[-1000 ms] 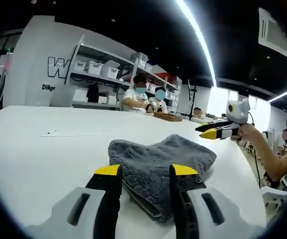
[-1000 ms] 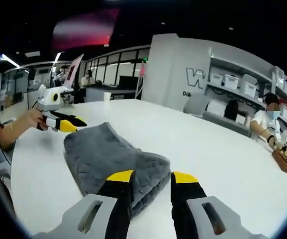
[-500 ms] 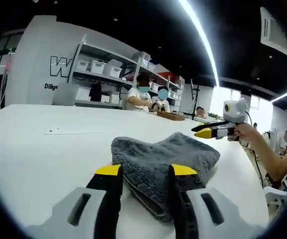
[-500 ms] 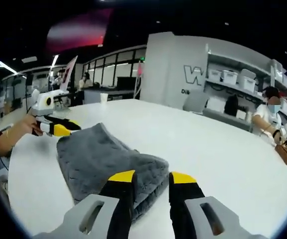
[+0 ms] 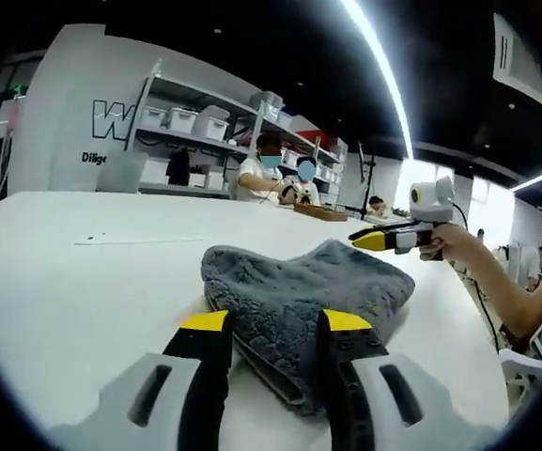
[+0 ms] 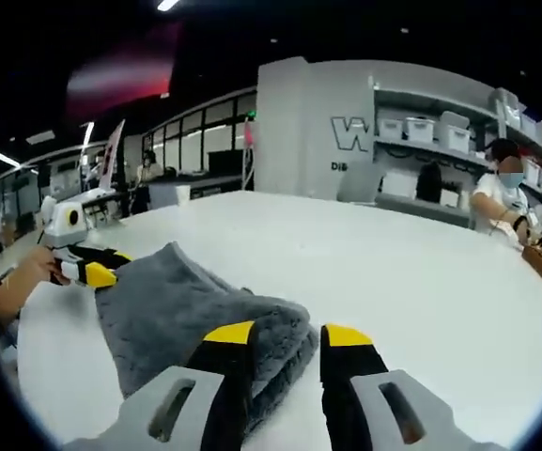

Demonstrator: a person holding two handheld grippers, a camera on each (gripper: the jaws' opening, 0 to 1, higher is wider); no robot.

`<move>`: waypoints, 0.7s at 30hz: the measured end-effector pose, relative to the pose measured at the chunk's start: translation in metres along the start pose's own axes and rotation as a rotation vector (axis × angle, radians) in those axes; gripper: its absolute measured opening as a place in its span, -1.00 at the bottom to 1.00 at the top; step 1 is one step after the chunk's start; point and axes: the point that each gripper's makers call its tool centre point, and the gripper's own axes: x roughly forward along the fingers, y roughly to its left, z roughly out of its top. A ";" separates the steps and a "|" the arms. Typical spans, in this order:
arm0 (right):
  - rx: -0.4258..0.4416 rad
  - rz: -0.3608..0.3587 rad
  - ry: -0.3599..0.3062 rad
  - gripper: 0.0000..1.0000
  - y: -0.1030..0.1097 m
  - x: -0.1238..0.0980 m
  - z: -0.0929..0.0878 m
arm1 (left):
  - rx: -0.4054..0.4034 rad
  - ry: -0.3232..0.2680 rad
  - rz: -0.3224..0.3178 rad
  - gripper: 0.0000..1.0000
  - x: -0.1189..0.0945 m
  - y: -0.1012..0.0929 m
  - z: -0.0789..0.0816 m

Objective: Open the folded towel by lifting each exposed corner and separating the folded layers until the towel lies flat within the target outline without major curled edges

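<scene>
In the left gripper view, the left gripper (image 5: 275, 324) is rising from 6 o'clock w/ its yellow-tipped fingers (image 5: 205, 322) standing apart, and the near edge of the folded grey towel (image 5: 308, 287) is lying in the gap between them; whether the tips are touching the cloth can't be told. The towel is lying folded on the white surface (image 5: 73, 282), its stacked layers showing along the near edge. Past it, at 2 o'clock, the right gripper (image 5: 379, 239) is hovering by the towel's far corner, held by a hand (image 5: 449, 242); its yellow tips are looking close together but too small to judge. Further back, at 12 o'clock, people (image 5: 266, 169) are sitting beside wall shelves (image 5: 191, 127) carrying white bins. In the right gripper view, the right gripper (image 6: 287, 334) is coming up from 6 o'clock, fingers (image 6: 348, 338) apart, w/ the towel (image 6: 191, 305) bunching thick just ahead of and under the left-hand tip. At 9 o'clock the left gripper (image 6: 90, 272) is sitting at the towel's far corner. The surface (image 6: 421, 272) is stretching off toward 1 o'clock.
</scene>
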 end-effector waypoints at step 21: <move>0.039 -0.001 0.085 -0.58 -0.002 0.022 -0.029 | 0.047 0.011 -0.017 -0.28 -0.007 -0.008 0.000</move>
